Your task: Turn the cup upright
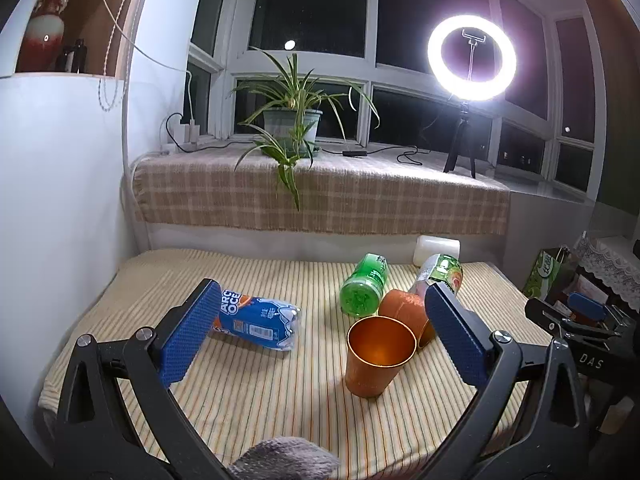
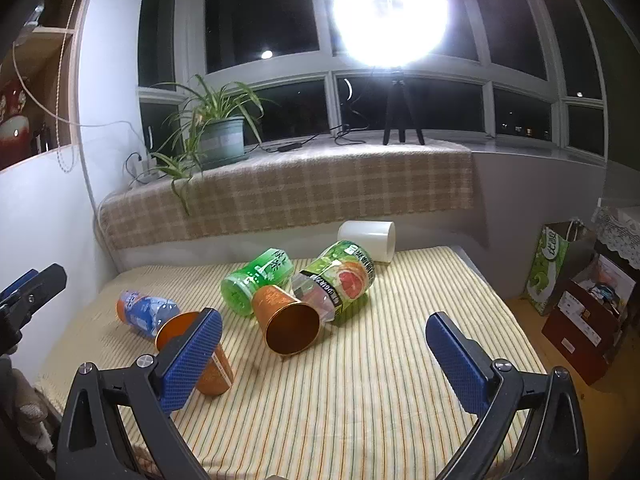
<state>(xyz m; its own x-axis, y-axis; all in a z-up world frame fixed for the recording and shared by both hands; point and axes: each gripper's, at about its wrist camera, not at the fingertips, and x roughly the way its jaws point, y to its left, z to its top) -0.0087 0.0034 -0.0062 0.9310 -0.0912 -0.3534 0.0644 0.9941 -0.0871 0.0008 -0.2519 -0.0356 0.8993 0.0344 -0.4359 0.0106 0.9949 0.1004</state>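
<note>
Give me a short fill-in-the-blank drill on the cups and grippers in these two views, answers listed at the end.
1. The nearer orange cup stands ____ on the striped cloth.
2. The other orange cup lies on its ____.
3. The left gripper and the right gripper both have jaws that are ____.
4. The green bottle beside the tipped cup is lying ____.

Missing words: upright; side; open; down

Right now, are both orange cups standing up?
No, one orange cup stands upright with its mouth up, but the other orange cup lies on its side against the green bottle.
</note>
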